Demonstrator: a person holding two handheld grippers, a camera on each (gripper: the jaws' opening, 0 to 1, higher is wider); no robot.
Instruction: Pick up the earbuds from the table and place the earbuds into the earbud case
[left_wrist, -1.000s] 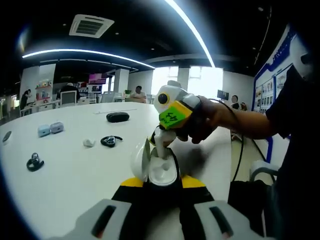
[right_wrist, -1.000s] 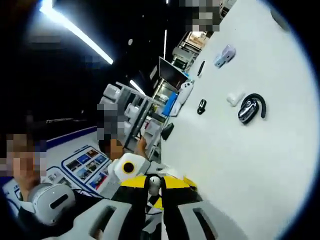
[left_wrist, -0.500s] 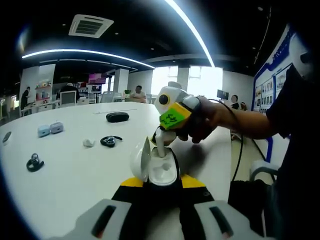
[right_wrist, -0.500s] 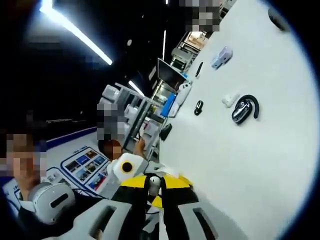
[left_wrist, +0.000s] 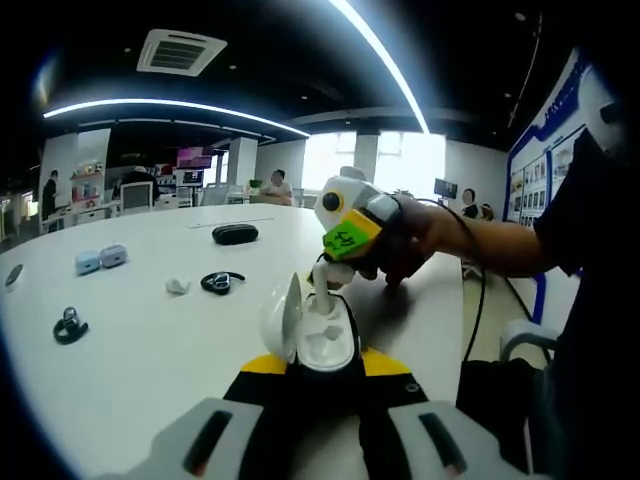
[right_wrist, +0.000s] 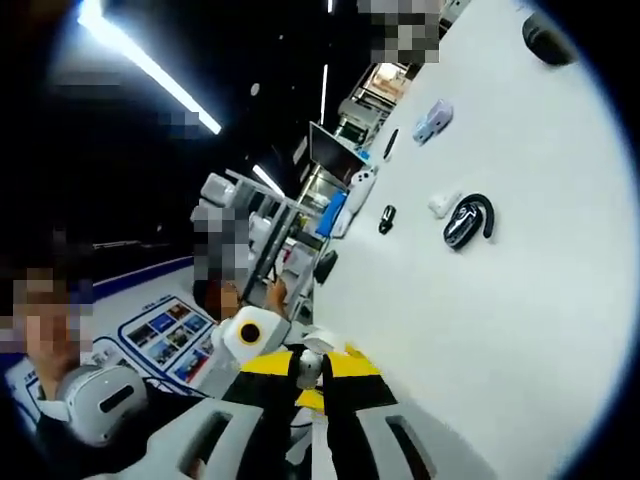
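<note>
- Left gripper view: the left gripper (left_wrist: 315, 370) clamps its jaws on the open white case (left_wrist: 312, 335) at 6 o'clock; the lid stands at the case's 9 o'clock.
- The right gripper (left_wrist: 333, 274), held in a hand (left_wrist: 410, 238), comes in from 2 o'clock with its tip over the case, pinching a white earbud (left_wrist: 331, 272).
- On the table (left_wrist: 150, 340): a black earhook (left_wrist: 220, 282) and a white bud (left_wrist: 177, 286) at 9 o'clock, a black pouch (left_wrist: 235, 233) at 11 o'clock.
- Right gripper view: the right gripper (right_wrist: 306, 372) at 6 o'clock has its jaws pressed on the earbud (right_wrist: 306, 366).
- The table (right_wrist: 500, 330) rises toward 1 o'clock; the earhook (right_wrist: 465, 221) lies at 2 o'clock.
</note>
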